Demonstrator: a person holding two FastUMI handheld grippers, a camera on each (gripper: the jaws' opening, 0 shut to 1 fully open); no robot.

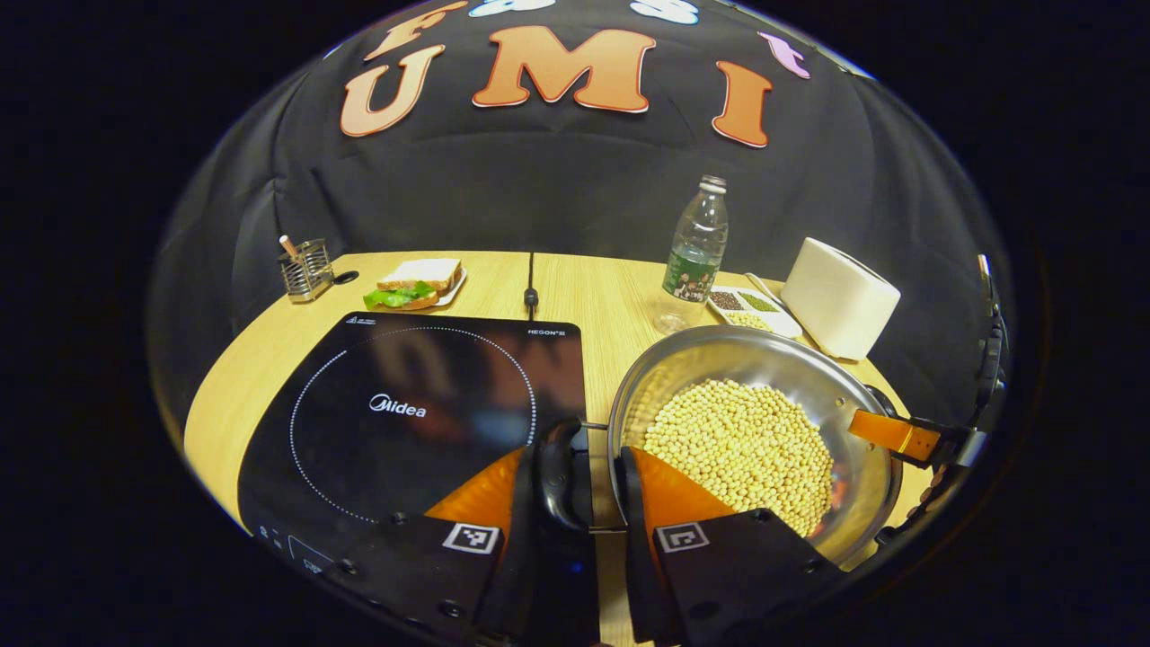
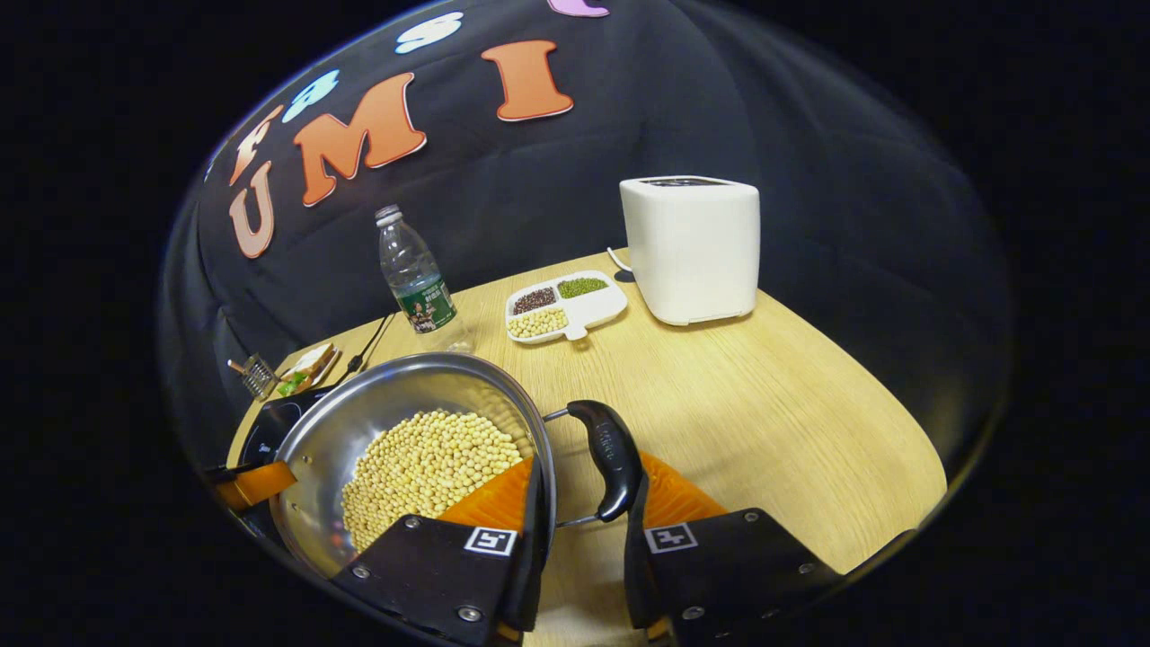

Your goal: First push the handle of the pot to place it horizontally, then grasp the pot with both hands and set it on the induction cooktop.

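Induction cooktop [image 1: 404,413] lies at 9 o'clock of the pot [image 1: 764,359], just beside it on the worktop [image 1: 575,288]; pot isn't on the glass yet.

Left hand-held gripper [image 1: 584,476]: jaws part-open, straddling the pot's left black side handle [image 1: 561,467]. Pads close to it, but can't tell if both press.

Pot: steel, wide, shallow, loaded w/ soybeans [image 1: 741,445]. Judged heavy, stiff, smooth-walled, so slippery at the rim. Beans loose; any tilt and they'll roll or spill. Best hold = the two black loop handles, lifted level, both sides together.

Right hand-held gripper [image 2: 584,503]: jaws part-open around the right side handle [image 2: 606,458] at the pot's 3 o'clock. Its outer finger [image 2: 669,503] looks to touch the handle; inner finger [image 2: 499,494] sits over the rim, contact unclear.
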